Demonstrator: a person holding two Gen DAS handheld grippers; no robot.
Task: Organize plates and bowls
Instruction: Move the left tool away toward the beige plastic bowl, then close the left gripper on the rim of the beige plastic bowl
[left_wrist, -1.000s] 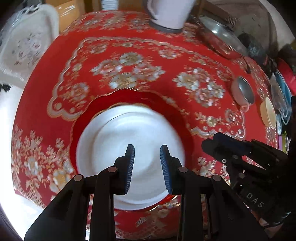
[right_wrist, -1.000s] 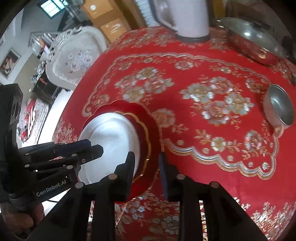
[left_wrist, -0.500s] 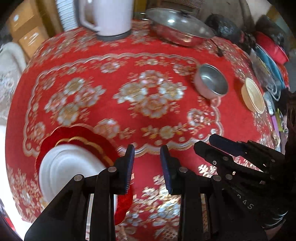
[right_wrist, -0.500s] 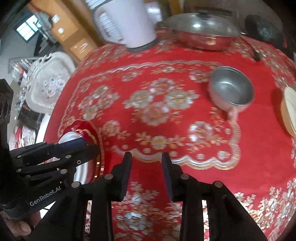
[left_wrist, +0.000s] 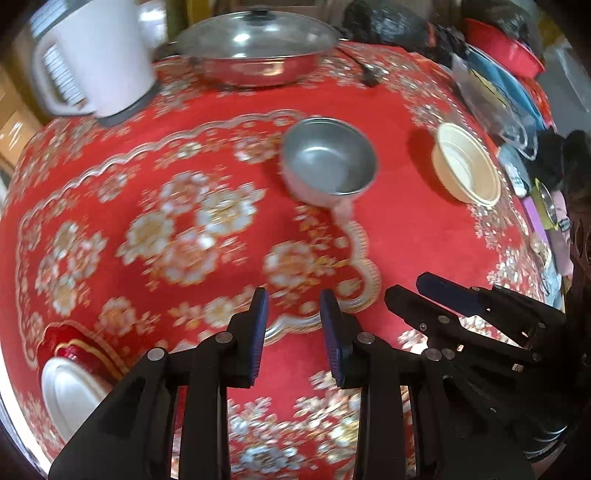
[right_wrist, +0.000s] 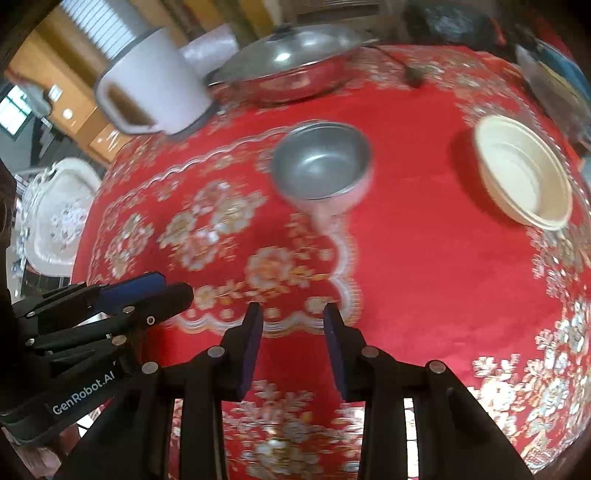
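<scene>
Two hand-held grippers hover side by side over a red flowered counter, both tilted steeply down toward the cloth. The left gripper (left_wrist: 293, 328) has its fingers (left_wrist: 258, 332) a narrow gap apart with nothing between them; the right gripper (right_wrist: 291, 338) has just been opening its fingers a little and is likewise empty.

The metal bowl (left_wrist: 328, 162) sits near the middle of the counter with its short handle pointing back at the grippers, and the cream bowl (left_wrist: 467, 164) stands well apart from it toward the right edge. A white plate (left_wrist: 70, 391) rests on a red plate (left_wrist: 79, 350) at the near left edge.

The main risk from here appears to be the metal bowl: a smooth, rounded rim taken by narrow fingers could slip or tip, and a nudge on the handle would slide it across the cloth. The two grippers are close enough to knock together on a shared reach. The pictures are blurred, so whether the plates overhang the edge cannot be told. A white jug (left_wrist: 92, 62) and a lidded pan (left_wrist: 255, 48) crowd the far edge.
</scene>
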